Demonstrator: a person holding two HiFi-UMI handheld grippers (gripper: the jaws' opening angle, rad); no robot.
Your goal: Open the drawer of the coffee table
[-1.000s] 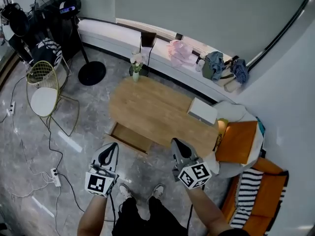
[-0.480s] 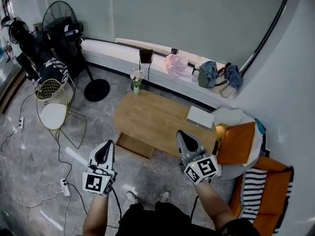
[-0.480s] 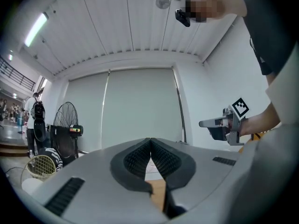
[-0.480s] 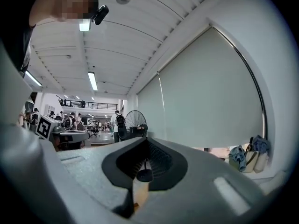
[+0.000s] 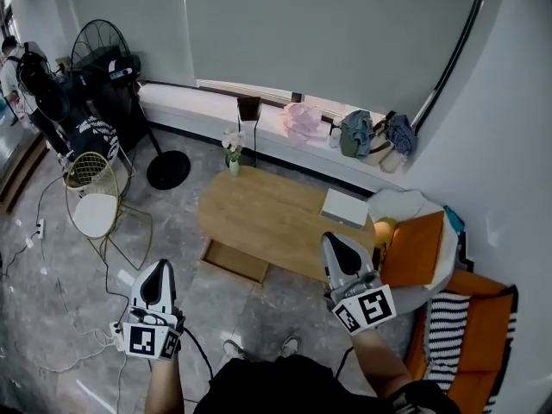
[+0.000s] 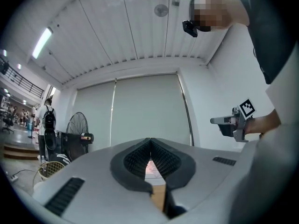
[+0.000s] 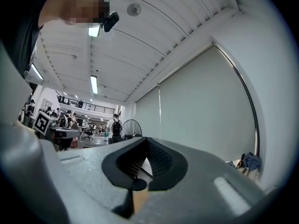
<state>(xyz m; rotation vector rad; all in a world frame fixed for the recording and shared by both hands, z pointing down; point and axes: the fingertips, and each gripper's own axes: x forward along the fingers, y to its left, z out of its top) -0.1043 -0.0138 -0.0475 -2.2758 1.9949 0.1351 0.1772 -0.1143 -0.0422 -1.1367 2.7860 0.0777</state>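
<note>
Left hand-held gripper (image 5: 159,274) and right hand-held gripper (image 5: 338,247) are held up with jaws pressed together, both empty. The drawer (image 5: 235,261) stands pulled out from the wooden bench's (image 5: 267,210) near side.

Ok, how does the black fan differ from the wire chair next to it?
The fan is black, with a round cage on a pole and a flat round base; the chair is gold wire with a white round seat. The fan stands farther back, the chair nearer the camera. Both stand on the grey floor left of the coffee table.
</note>
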